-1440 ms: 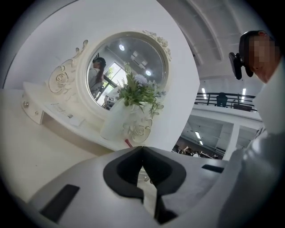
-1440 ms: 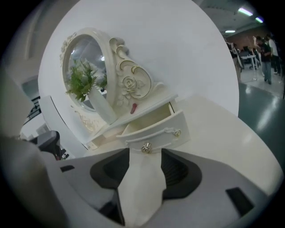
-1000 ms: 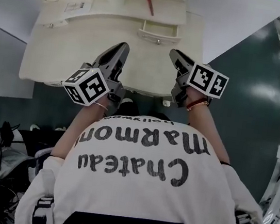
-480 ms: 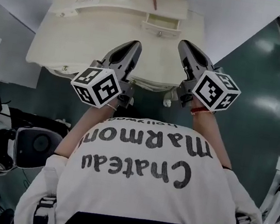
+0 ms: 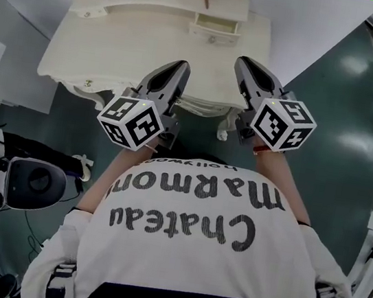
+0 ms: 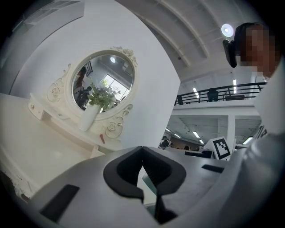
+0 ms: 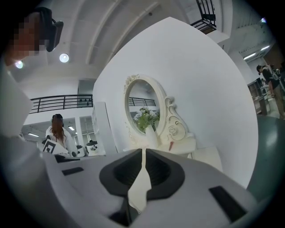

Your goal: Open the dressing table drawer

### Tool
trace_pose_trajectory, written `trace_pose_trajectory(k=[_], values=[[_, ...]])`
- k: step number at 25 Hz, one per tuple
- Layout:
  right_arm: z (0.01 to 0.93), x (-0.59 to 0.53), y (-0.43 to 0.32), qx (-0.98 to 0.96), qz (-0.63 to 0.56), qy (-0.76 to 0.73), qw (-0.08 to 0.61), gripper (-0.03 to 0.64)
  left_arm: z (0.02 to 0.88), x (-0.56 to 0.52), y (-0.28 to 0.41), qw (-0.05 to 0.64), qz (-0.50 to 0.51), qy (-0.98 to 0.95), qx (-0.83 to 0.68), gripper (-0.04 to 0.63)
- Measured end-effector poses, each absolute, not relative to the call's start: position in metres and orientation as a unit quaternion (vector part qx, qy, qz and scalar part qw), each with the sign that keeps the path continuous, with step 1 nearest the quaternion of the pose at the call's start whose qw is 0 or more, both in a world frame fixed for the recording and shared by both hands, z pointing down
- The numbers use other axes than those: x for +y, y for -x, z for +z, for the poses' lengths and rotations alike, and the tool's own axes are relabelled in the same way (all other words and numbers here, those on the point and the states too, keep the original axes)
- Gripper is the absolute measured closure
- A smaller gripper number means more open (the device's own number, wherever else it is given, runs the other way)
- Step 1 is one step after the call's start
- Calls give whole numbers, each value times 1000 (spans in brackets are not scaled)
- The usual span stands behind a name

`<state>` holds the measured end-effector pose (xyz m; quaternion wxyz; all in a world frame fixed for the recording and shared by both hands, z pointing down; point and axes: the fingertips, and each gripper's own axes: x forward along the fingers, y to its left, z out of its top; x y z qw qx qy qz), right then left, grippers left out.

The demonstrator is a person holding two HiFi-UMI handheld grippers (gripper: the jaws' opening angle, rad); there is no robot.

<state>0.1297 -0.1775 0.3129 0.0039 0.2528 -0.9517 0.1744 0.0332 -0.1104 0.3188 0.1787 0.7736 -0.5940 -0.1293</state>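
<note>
left claw (image 6: 142,148) and right claw (image 7: 143,150) are both pinched shut on nothing and hang near the front edge of the table (image 5: 118,51), well apart from the small drawer (image 5: 215,28) at its back, which stands pulled out with its inside showing, so the opening looks done.

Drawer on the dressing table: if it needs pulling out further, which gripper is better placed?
Right, by a small margin. The right gripper sits slightly nearer the drawer than the left gripper, and its own view has the mirror centred over its shut jaws. Both are empty.
</note>
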Motion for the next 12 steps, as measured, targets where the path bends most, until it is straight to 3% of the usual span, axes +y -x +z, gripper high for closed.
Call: trace_pose_trajectory(k=[12], values=[[337, -165, -149, -945, 189, -267, 24, 571, 338, -93, -43, 198, -129, -764, -600, 572]])
